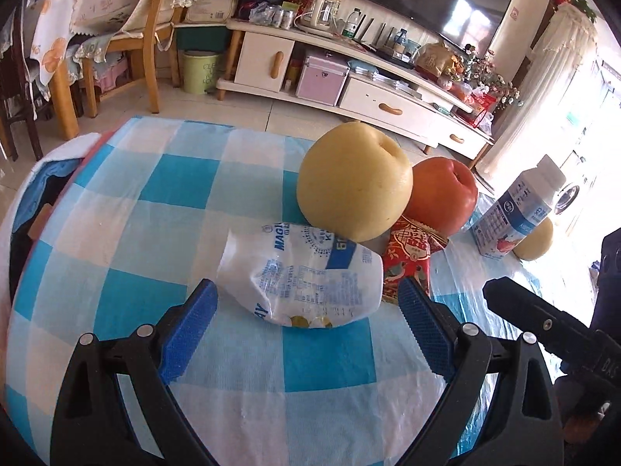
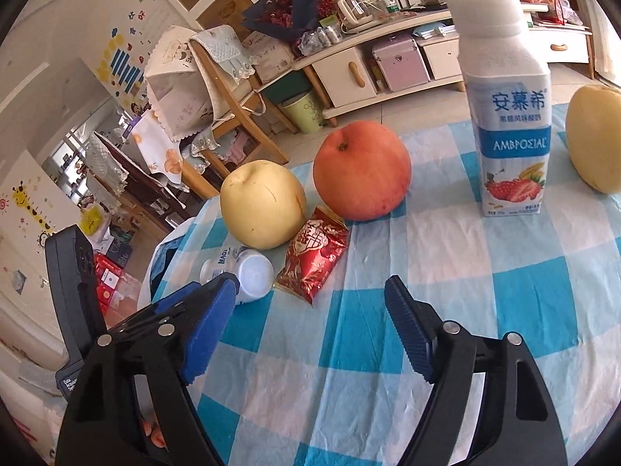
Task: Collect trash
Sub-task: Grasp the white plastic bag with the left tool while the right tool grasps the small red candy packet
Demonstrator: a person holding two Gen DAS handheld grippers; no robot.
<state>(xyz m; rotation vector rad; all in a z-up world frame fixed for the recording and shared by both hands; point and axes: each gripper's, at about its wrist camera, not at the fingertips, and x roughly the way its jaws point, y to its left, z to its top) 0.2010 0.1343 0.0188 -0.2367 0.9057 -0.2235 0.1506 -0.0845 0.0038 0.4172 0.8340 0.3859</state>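
A crumpled white plastic bottle (image 1: pixel 306 275) lies on its side on the blue checked tablecloth (image 1: pixel 155 233). My left gripper (image 1: pixel 306 291) is open around it, one blue pad at each end, neither pressing. A red snack packet (image 1: pixel 407 256) lies just right of the bottle, against a yellow pear (image 1: pixel 353 182). In the right wrist view the red snack packet (image 2: pixel 314 260) sits just ahead of my open right gripper (image 2: pixel 310 285), its near corner between the fingertips. The white bottle (image 2: pixel 252 273) shows beside the right gripper's left finger.
A red apple (image 2: pixel 361 171), an upright yogurt bottle (image 2: pixel 512 132) and a second pear (image 2: pixel 594 139) stand further back on the table. A white and blue bag (image 1: pixel 39 194) hangs open at the table's left edge. A green bin (image 1: pixel 200 72) stands on the floor by a chair.
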